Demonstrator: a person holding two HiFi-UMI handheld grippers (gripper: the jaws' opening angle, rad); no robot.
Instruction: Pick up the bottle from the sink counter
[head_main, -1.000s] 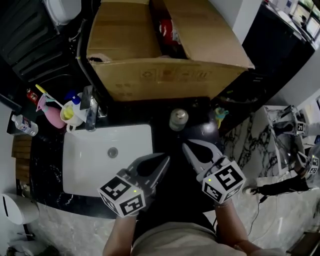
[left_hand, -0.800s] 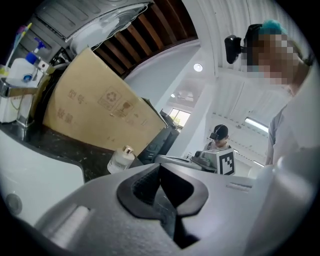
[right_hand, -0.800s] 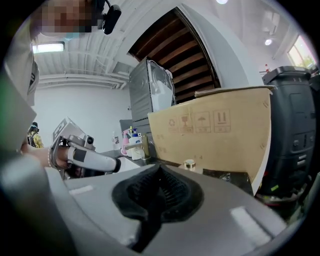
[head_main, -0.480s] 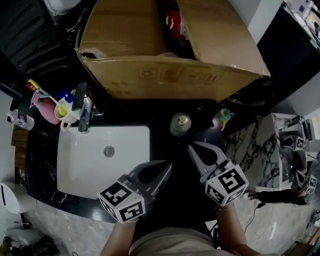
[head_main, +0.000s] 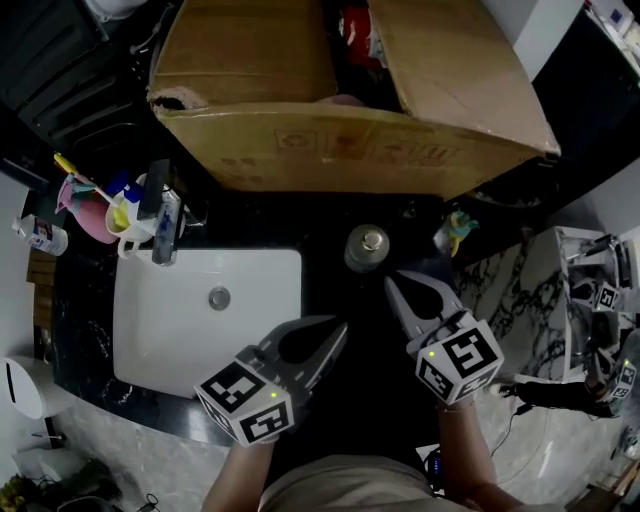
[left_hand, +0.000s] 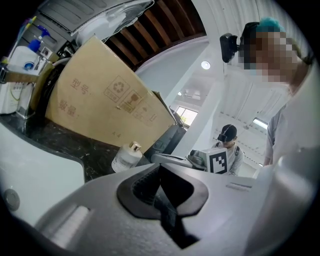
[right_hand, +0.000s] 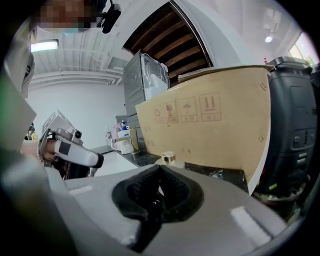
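- Black marbled counter (head_main: 330, 300) carries a white rectangular sink (head_main: 170, 335) on its left part; the drain (head_main: 219, 297) is visible in the basin.
- A large cardboard box (head_main: 330, 150) stands behind the sink and spans most of the counter's width. Its far end is cut off by the frame edge, and something red inside it cannot be identified.
- The bottle (head_main: 367, 247) stands upright on the counter, right of the sink and just in front of the box. It has a pale body and a metallic cap.
- The left gripper (head_main: 338, 326) hovers over the counter at the sink's near right corner. Its own view shows the jaws brought together with nothing between them, and the bottle (left_hand: 125, 157) lies ahead and to the left, well apart.
- The right gripper (head_main: 392, 282) points toward the bottle from the near side, near it but not touching. Its jaws are closed and empty.
- In the right gripper view only the cap and shoulder of the bottle (right_hand: 167, 158) rise above the jaw tips; the rest is hidden behind them.
- At the sink's far left corner stand a faucet (head_main: 165, 225), a white mug (head_main: 130, 228) and a pink cup (head_main: 85, 215); their contents are too small to tell apart.
- A small yellow object (head_main: 455, 232) at the counter's right edge cannot be made out.
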